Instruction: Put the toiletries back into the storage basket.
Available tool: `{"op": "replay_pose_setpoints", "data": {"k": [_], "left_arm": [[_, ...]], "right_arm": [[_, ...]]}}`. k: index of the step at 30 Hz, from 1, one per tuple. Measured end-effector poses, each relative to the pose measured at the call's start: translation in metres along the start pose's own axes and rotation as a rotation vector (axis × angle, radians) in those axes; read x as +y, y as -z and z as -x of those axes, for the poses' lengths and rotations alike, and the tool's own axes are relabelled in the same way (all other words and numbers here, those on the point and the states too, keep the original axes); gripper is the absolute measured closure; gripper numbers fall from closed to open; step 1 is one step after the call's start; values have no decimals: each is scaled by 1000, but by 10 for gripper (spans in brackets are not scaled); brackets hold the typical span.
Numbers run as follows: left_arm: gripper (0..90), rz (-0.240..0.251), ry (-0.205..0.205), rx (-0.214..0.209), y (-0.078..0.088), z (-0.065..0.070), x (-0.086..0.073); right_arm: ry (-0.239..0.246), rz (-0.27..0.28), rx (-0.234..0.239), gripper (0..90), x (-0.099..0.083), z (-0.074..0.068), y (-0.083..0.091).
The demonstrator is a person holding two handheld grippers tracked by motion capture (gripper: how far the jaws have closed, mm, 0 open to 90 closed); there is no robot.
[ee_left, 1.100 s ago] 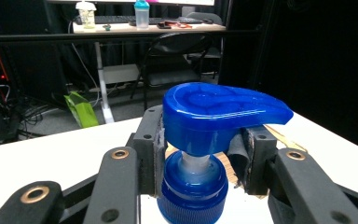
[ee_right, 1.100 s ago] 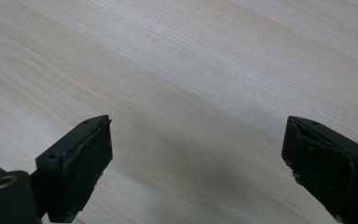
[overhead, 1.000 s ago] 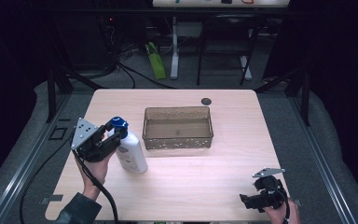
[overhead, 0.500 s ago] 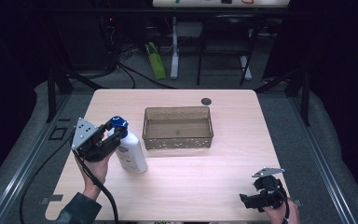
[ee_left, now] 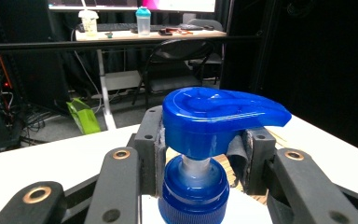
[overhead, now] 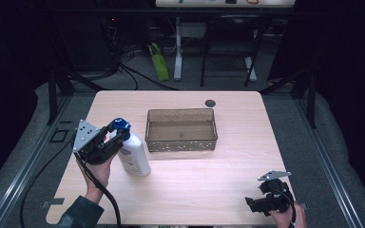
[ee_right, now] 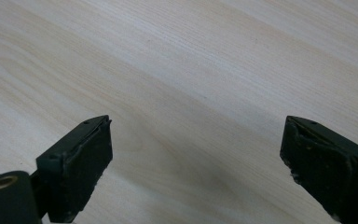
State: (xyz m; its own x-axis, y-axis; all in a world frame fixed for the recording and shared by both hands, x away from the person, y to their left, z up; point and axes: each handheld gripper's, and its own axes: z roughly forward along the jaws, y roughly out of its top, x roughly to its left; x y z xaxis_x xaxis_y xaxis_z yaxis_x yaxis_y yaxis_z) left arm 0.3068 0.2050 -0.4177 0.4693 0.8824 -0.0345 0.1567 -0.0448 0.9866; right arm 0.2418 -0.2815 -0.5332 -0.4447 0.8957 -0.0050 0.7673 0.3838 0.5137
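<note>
Near us, at the surface's [overhead: 209,190] near right corner, our right gripper [overhead: 261,205] rests low on the wood. Its jaws stand wide with nothing in them; the right gripper view shows bare wood between the two black pads [ee_right: 81,163].

A bit farther, by the left edge, our left gripper [overhead: 116,138] has its jaws closed on the bottle [overhead: 134,156]. The bottle stands upright on the surface, just left of the tray [overhead: 180,145]. In the left gripper view the pads sit on each side of the thin neck, right under the blue pump [ee_left: 219,114] and above the blue collar.

We think the bottle is hard plastic, smooth and a bit slippery. If it is full it may be heavy at the bottom, so it could swing when we lift it. The neck is a good place to hold, since the wide pump above stops it from sliding down out of the jaws. We should not squeeze the pump top, or soap may come out.

Past the bottle, the brown tray sits empty in the middle. A small dark disc [overhead: 210,102] lies near the far edge.
</note>
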Motion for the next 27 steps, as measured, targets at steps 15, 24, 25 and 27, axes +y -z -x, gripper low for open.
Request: {"op": "replay_pose_setpoints", "data": {"k": [15,24,25,27], "left_arm": [[590,7,0,5,4,3,7],[590,22,1,3,10,3,16],[589,20,-3,3,11,4,17],[589,18,-2,3,12,4,19]], "right_arm": [[18,8,4,75,0,1,-1],[9,-2,-11,32,0,-1,-2],[16,-13,-14,24,-1,-1,-4],[19,-35,-15,11,-2,-2,-7]]}}
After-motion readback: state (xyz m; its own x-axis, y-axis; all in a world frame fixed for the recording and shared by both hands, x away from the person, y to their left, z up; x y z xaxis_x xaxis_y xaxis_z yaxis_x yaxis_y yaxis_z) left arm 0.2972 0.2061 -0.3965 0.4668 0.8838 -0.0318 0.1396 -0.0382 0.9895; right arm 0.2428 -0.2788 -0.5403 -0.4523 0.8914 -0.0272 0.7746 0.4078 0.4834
